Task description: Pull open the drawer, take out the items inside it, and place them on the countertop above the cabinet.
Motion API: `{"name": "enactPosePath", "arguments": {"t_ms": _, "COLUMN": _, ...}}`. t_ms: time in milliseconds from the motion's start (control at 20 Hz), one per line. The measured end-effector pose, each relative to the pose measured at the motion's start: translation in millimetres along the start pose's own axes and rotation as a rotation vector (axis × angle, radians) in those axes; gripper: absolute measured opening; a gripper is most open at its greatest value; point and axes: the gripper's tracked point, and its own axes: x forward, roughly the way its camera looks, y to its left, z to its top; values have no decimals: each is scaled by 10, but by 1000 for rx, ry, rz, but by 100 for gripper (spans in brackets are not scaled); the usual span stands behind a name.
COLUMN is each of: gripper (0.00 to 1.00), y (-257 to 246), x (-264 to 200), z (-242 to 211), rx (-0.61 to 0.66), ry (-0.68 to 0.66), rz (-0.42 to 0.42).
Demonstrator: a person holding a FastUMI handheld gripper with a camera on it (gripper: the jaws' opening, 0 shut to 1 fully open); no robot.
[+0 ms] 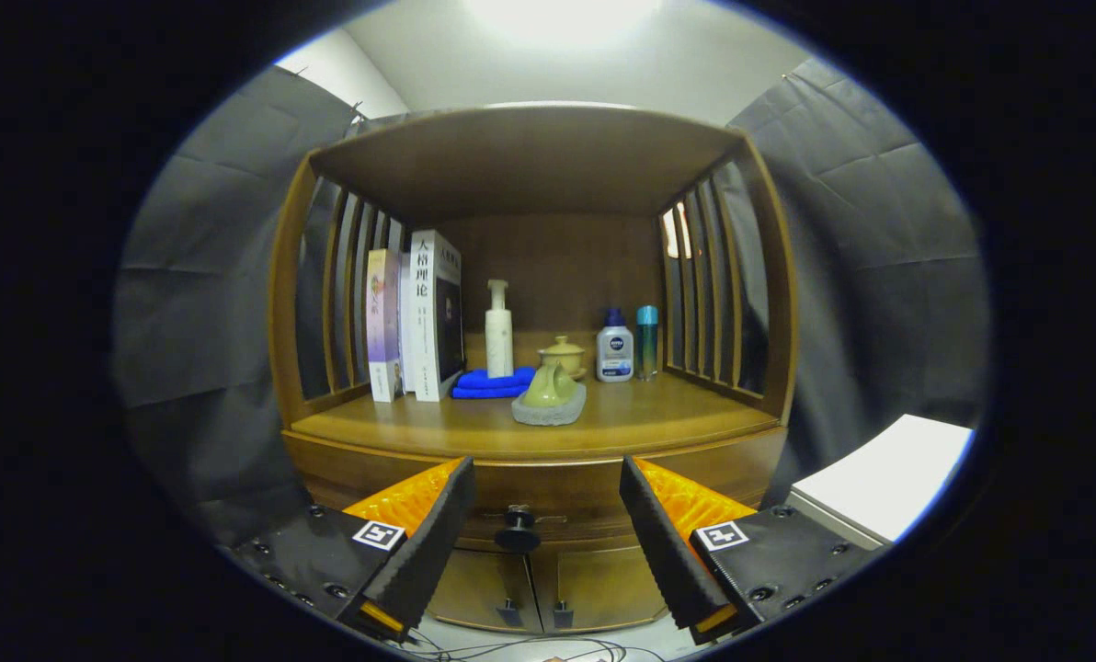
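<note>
My tool is spread wide and pinches nothing. The drawer sits shut in the cabinet front, directly under the front edge of the bench; its round knob lies between my fingers, beyond the tips. I judge the knob rigid, smooth and small, so I would grip it squarely and pull straight. The drawer's contents are hidden, so their handling cannot be judged.
</note>
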Motion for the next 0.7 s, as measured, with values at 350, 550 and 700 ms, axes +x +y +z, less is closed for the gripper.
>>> {"name": "enactPosePath", "arguments": {"t_ms": 350, "gripper": 98, "y": -371, "x": -489, "z": 221, "rx": 53, "ry": -62, "rz": -58}}
{"name": "enactPosePath", "arguments": {"t_ms": 550, "gripper": 98, "y": -490, "x": -638, "z": 342, "rx": 92, "ry": -89, "rz": -78}}
{"name": "enactPosePath", "arguments": {"t_ms": 700, "gripper": 98, "y": -514, "x": -716, "z": 458, "rx": 88, "ry": -122, "rz": -84}}
